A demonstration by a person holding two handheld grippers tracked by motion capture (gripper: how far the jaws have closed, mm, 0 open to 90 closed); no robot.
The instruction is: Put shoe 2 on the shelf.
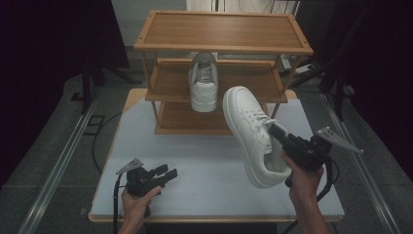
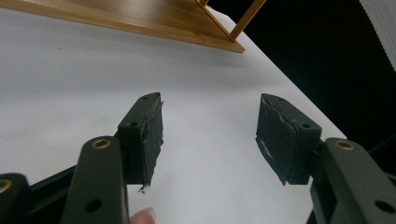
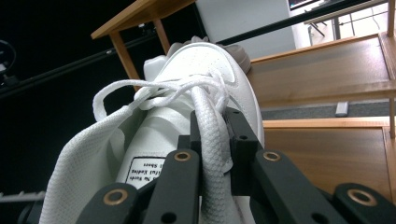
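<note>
Above the table | right gripper [image 1: 276,131] clenched on white shoe [image 1: 251,131] tongue | left gripper [image 1: 168,174] released, nothing held

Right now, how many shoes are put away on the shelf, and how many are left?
One white shoe already sits on the middle level of the wooden rack. The second shoe is in the air: the right hand-held gripper is clamped on its side wall by the laces. It has yet to be set on the rack. The left hand-held gripper rests open on the table.
</note>
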